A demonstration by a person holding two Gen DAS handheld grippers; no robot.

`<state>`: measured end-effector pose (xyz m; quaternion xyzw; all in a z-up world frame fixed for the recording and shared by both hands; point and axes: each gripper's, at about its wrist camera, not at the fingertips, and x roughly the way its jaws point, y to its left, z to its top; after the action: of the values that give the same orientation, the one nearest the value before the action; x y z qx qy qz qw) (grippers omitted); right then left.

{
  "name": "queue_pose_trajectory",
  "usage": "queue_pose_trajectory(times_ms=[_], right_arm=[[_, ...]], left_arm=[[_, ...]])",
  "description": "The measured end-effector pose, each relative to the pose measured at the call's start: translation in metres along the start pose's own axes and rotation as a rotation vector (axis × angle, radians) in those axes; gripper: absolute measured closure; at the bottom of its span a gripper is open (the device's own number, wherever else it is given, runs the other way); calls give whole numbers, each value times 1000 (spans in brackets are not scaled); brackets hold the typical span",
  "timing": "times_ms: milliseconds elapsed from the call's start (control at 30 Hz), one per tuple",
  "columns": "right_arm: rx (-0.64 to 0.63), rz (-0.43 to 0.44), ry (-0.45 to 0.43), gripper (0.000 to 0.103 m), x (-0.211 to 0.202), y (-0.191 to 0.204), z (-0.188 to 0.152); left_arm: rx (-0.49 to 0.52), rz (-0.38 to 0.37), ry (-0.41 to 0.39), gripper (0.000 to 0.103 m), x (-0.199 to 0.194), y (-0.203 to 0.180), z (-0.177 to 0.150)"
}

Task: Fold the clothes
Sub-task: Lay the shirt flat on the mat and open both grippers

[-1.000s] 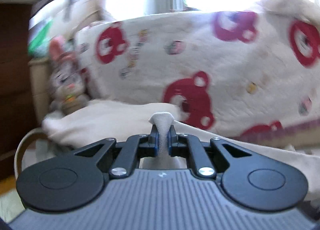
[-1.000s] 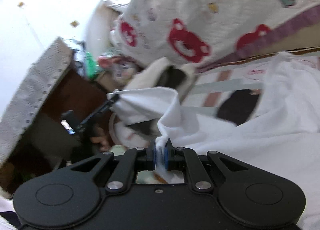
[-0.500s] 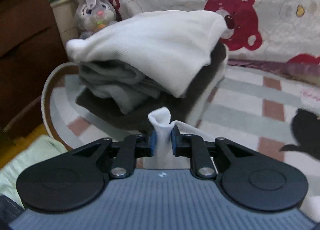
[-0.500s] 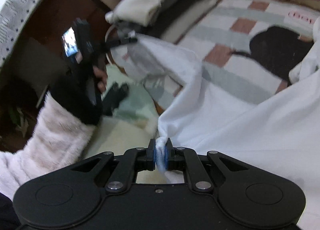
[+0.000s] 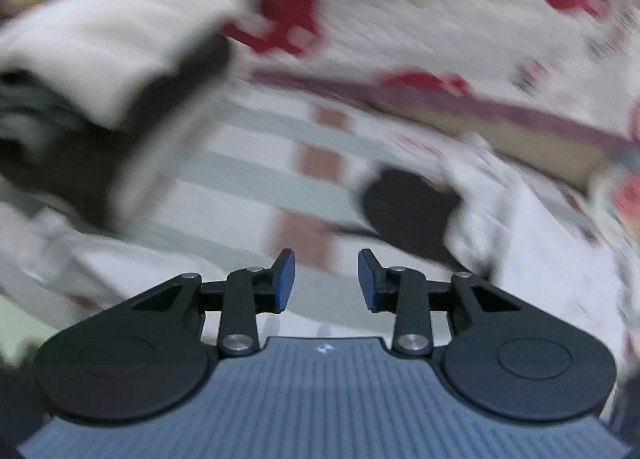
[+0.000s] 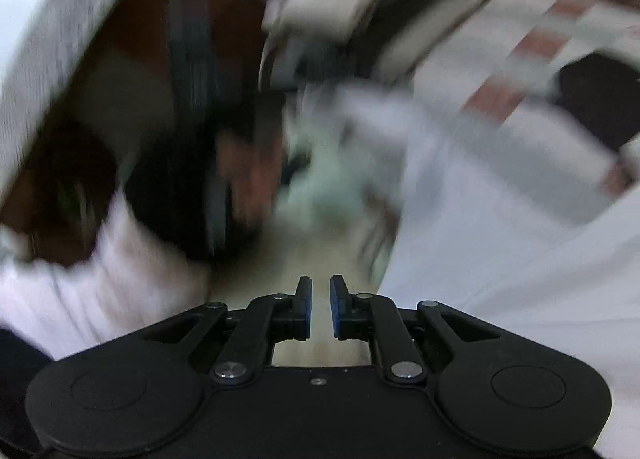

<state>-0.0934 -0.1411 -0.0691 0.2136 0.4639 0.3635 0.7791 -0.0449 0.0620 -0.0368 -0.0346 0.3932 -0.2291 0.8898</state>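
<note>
- Left wrist view, upper left of the frame: stack of folded clothes (image 5: 120, 71), pale piece on top, dark pieces under it; heavily blurred.
- Left wrist view, centre: striped bed cover (image 5: 256, 163) with pink and grey bands and a black shape printed on it; red-patterned blanket (image 5: 400, 19) across the top of the frame.
- Left wrist view, lower centre: left claw (image 5: 326, 285), jaws apart and opening, blue pads facing each other, no cloth between them.
- Left wrist view, right side: white garment (image 5: 532, 243), lying to the right of and beyond the left claw, spread toward the lower right edge; outline too smeared to give a long axis.
- Right wrist view, left side: pale fluffy sleeve (image 6: 80, 299) of the person at lower left, dark blurred shapes above it; detail not readable.
- Right wrist view, lower centre: right claw (image 6: 320, 307), jaws narrowly apart and opening, nothing between the pads.
- Right wrist view, right half: white garment (image 6: 500, 243) just right of the right claw, running up toward the upper centre of the frame.
- Judgement: garment released by both claws; cloth edge appears closer to the right claw, so a regrasp looks shorter from that side.
</note>
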Motion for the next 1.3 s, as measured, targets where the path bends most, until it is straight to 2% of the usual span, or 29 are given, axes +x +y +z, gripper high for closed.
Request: queue_pose_trajectory(times_ms=[67, 133, 167, 267, 367, 500, 567, 633, 667, 767, 833, 900, 967, 1067, 1133, 1200, 1300], right_arm=[[74, -104, -143, 75, -54, -22, -7], [148, -211, -284, 73, -109, -43, -15], [184, -312, -330, 70, -135, -51, -26], [347, -571, -476, 70, -208, -69, -75], [418, -718, -510, 70, -246, -65, -134], [451, -825, -450, 68, -258, -70, -193], [470, -829, -438, 67, -256, -78, -207], [491, -802, -450, 66, -255, -88, -215], [497, -777, -460, 66, -254, -92, -215], [491, -724, -460, 65, -251, -102, -204], [460, -718, -411, 64, -242, -104, -196], [418, -719, -362, 63, -234, -102, -191], [399, -691, -321, 59, -229, -105, -189], [447, -679, -266, 55, -221, -121, -190], [516, -638, -252, 55, -218, -133, -194], [600, -547, -269, 54, -215, -144, -201], [703, -415, -277, 48, -205, -156, -208]], left_arm=[[35, -71, 39, 69, 7, -16, -8], [99, -154, 40, 69, 6, -30, -15], [132, -202, 31, 69, 3, -36, -17], [193, -333, 3, 67, -5, -50, -23], [224, -382, 0, 63, -3, -60, -28], [222, -343, 39, 63, 12, -64, -40], [209, -317, 44, 63, 17, -65, -45], [225, -255, 45, 63, 20, -66, -46], [235, -229, 46, 63, 21, -67, -48], [248, -218, 34, 63, 16, -66, -50], [273, -232, 8, 63, 3, -70, -46], [279, -282, 2, 63, -10, -75, -42], [284, -344, 24, 63, -21, -85, -41], [366, -367, 76, 62, -29, -110, -48], [421, -400, 128, 62, -30, -127, -55], [450, -446, 182, 61, -29, -139, -60], [488, -434, 235, 56, -21, -149, -67]])
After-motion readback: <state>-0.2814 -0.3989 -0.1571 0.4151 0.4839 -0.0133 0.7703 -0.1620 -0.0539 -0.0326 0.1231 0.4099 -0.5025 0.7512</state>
